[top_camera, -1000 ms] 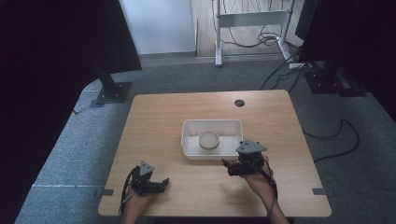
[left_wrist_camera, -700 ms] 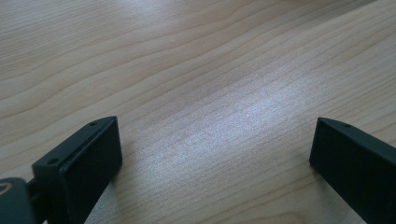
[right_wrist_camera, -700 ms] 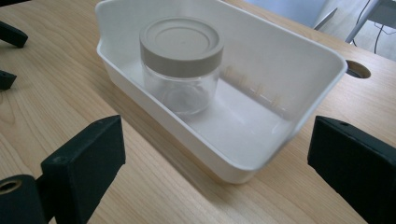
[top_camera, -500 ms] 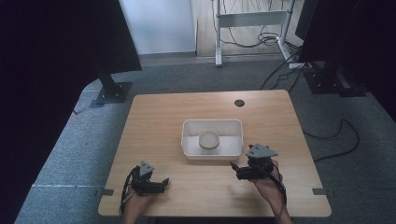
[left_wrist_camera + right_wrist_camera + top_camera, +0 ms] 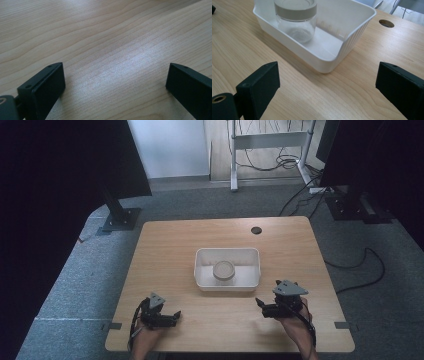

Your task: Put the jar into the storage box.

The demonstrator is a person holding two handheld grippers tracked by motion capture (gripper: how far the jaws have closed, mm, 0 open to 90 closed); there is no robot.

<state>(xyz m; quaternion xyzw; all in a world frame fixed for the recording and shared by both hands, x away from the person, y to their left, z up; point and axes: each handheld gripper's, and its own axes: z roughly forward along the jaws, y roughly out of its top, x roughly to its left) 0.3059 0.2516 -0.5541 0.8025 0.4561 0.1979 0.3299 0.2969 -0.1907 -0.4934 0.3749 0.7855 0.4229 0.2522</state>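
My right tool sits low over the counter, jaws spread wide and released, nothing between them. In the right gripper view both black jaws frame bare wood, and the white tray lies just ahead of them, a corner turned toward me. The glass jar with its grey lid stands upright inside the tray, toward the far left from this tool, apart from the tray's near wall. A round cable hole in the counter shows beyond the tray, ahead and to the right of the jaws.

From the high view the tray is ahead and to the left of my right tool, near but not touching. The jar sits about mid-tray.

My left tool rests near the counter's front edge, well apart from the tray, which lies ahead and to its right. Its jaws are also released and wide apart, with only wood grain between them in the left gripper view.
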